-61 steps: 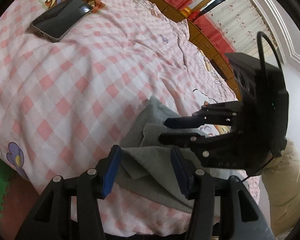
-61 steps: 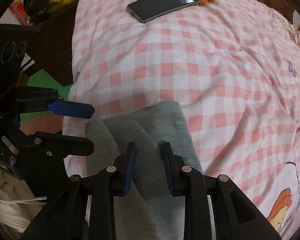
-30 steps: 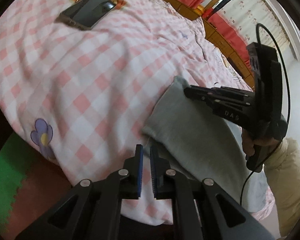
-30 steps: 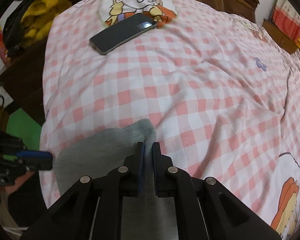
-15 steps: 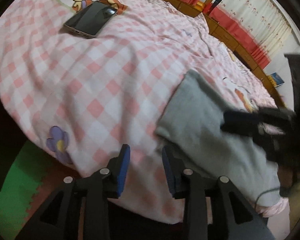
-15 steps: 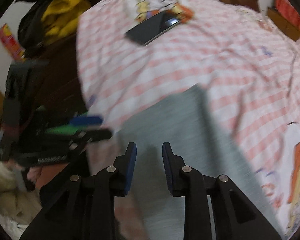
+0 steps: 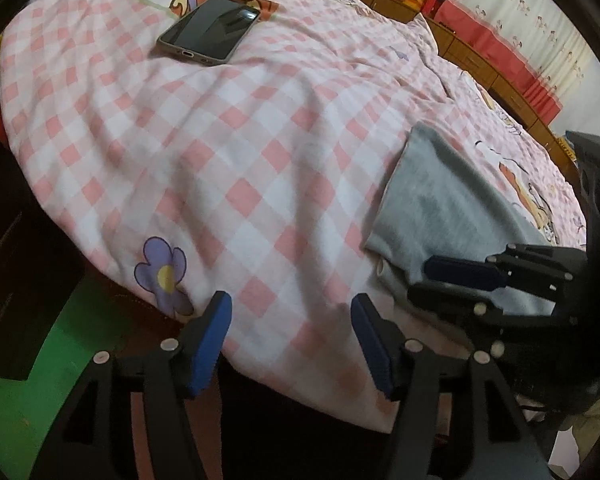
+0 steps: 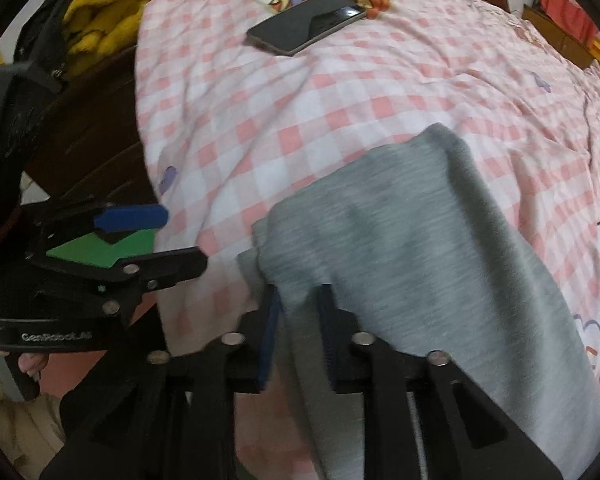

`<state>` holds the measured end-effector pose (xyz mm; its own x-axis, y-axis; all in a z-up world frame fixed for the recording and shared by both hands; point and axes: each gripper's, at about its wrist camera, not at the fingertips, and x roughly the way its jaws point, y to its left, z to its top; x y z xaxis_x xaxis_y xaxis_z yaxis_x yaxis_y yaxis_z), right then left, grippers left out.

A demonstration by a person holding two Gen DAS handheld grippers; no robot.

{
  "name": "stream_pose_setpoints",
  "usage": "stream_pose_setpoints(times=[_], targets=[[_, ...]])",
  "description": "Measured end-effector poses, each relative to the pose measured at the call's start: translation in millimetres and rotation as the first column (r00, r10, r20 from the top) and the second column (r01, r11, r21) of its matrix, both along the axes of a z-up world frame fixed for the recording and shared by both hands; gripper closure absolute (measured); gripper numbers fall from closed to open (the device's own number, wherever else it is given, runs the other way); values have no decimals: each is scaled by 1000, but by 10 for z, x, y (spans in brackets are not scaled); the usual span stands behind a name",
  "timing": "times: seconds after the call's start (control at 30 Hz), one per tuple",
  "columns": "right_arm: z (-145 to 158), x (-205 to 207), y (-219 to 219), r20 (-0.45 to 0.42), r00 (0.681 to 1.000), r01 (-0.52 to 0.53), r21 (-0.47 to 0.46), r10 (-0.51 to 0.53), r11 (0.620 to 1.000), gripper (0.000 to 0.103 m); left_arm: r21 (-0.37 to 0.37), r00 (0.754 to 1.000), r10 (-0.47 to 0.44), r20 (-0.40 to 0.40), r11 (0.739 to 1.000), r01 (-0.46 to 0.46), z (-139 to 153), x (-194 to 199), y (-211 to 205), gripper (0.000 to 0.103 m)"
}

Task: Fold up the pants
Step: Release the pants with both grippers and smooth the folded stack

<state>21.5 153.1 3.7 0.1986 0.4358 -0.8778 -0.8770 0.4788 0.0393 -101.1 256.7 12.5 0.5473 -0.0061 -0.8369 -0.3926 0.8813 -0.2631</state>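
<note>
The grey pants [image 7: 440,208] lie folded at the near right of the pink checked bed [image 7: 228,152], one end hanging over its front edge. My left gripper [image 7: 292,304] hovers over the bed's edge to the left of the pants. Its jaws are opening, with only bedspread between them. My right gripper [image 8: 298,296] is shut on the near left corner of the pants [image 8: 400,240], with grey cloth bunched between its blue pads. In the left wrist view the right gripper [image 7: 420,280] sits at that corner. In the right wrist view the left gripper [image 8: 184,236] stands open at the left.
A dark phone [image 7: 210,30] lies on the far part of the bed by a cartoon print. Green floor mat [image 7: 16,412] and dark furniture lie left of the bed. Yellow cloth [image 8: 100,12] is piled at the far left. Wooden drawers [image 7: 480,64] and red-trimmed curtains stand behind.
My left gripper's jaws went from shut to wide apart and shifted left off the pants. My right gripper opened briefly, moved to the near left corner of the pants and shut on it.
</note>
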Motion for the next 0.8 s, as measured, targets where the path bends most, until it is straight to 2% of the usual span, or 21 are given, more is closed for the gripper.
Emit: stream_pose_setpoints(times=[0.1,0.27,0.37,0.4,0.53,0.63,0.7,0.8], targets=[[14,69,-50,-20,999,25,20,-25,999,102,-1,1000,6,-2,1000,-6,-18,-4,12,37],[68,-16,-60,-39,999,-3,19,4,1000,101,2,1000,12,-3,1000,-12,-24,-32,41,36],[77,-128,-10,43,999,-9,-11,9,1000,79,9,1000,19,-1,1000,-19,-22,-36,54,33],[68,-164,15,69,997,-19,-17,20,1000,78,13,1000,22,-2,1000,-22,-23,-39,56,33],[23,-202,86,87,995,-37,-20,38,999,78,14,1000,25,-2,1000,-25,-20,-51,57,32],[-28,-199,136,146,989,-23,-22,26,999,79,18,1000,28,-1,999,-28,-20,-54,69,32],[-38,-148,126,149,989,-1,-17,4,1000,95,15,999,32,1,999,-32,-20,-56,76,32],[22,-69,63,92,996,9,18,-11,1000,97,12,999,35,8,999,-35,-24,-71,87,32]])
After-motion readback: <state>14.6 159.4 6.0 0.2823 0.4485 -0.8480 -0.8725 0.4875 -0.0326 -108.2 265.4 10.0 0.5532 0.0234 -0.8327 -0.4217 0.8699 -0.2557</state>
